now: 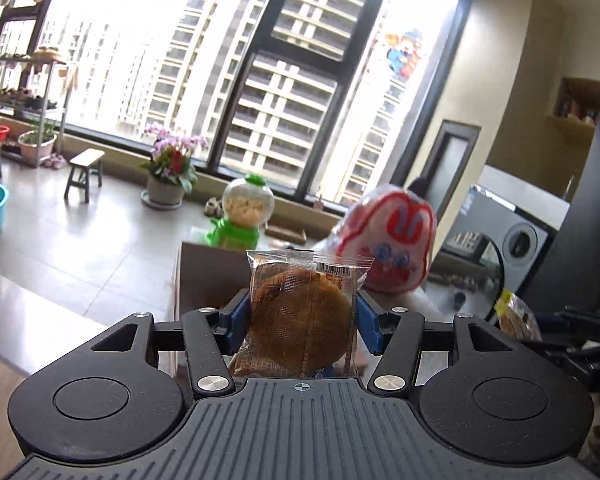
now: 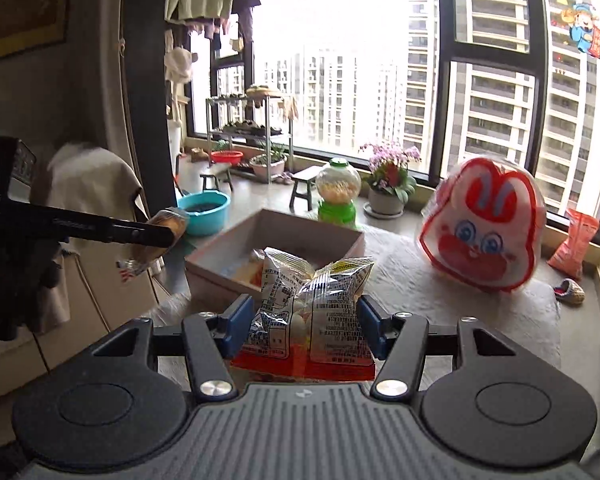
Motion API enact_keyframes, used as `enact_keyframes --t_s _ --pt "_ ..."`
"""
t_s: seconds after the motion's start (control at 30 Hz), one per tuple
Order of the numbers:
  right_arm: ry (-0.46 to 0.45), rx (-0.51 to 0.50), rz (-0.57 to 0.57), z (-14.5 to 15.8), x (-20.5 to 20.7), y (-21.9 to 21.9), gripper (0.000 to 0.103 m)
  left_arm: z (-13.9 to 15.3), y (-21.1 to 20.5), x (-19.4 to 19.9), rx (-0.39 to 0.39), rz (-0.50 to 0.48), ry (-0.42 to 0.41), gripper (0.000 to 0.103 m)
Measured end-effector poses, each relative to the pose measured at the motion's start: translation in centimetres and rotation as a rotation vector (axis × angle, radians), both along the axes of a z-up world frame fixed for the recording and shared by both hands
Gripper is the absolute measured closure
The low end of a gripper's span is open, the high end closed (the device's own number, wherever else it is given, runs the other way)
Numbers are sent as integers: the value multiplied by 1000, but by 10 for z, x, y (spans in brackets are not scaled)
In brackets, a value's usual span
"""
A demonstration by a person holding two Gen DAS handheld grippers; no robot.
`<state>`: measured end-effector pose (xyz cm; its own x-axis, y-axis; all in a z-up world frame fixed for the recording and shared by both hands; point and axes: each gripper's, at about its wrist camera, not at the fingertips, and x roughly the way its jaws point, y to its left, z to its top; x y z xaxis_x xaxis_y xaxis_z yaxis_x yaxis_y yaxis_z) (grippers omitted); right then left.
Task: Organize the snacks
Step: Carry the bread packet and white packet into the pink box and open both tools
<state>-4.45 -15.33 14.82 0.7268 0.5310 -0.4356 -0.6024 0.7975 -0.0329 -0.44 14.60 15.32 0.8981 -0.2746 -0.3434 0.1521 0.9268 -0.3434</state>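
My left gripper (image 1: 302, 320) is shut on a round brown cake in a clear wrapper (image 1: 300, 320), held upright in the air. In the right wrist view that same left gripper (image 2: 162, 236) reaches in from the left with the wrapped cake (image 2: 168, 226). My right gripper (image 2: 306, 322) is shut on a crinkled clear snack packet with a red bottom band (image 2: 310, 312). Beyond both stands an open cardboard box (image 2: 220, 254) (image 1: 204, 276) on the grey table, with some snacks inside.
A red and white rabbit-shaped bag (image 2: 486, 228) (image 1: 388, 240) stands right of the box. A green candy jar (image 2: 338, 194) (image 1: 240, 216) sits behind the box. An orange packet (image 2: 574, 242) leans by the window. A flower pot (image 2: 388, 188) and stools are on the floor behind.
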Motion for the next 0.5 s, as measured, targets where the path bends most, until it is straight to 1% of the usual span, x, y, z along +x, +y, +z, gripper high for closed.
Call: enact_keyframes --t_s 0.1,0.17,0.2,0.23,0.27,0.3,0.33,0.37,0.43,0.5 --pt "-25 -7 -18 10 10 17 46 7 3 39 -35 18 -20 42" --pt "-24 -25 -22 9 16 27 46 1 0 75 -54 -13 7 42" --pt "-16 -32 -19 6 18 31 46 -5 -2 92 -56 -35 45 42" --pt "-5 -41 -12 3 21 35 46 -18 -4 112 -63 -52 114 43" --pt "5 -49 -12 -1 23 37 46 -31 -6 125 -71 -51 175 43" --pt "14 -59 -16 -4 27 41 46 -45 -6 132 -78 -41 215 43" --pt "22 -68 -20 -7 29 42 46 -55 -5 132 -95 -32 206 43" --pt "28 -77 -25 -10 31 44 46 -60 -2 126 -125 -21 175 43" --pt "39 -95 -37 -14 38 45 46 -65 11 115 -197 34 116 43" --pt "51 -112 -50 -16 50 51 46 -64 29 105 -241 92 95 43"
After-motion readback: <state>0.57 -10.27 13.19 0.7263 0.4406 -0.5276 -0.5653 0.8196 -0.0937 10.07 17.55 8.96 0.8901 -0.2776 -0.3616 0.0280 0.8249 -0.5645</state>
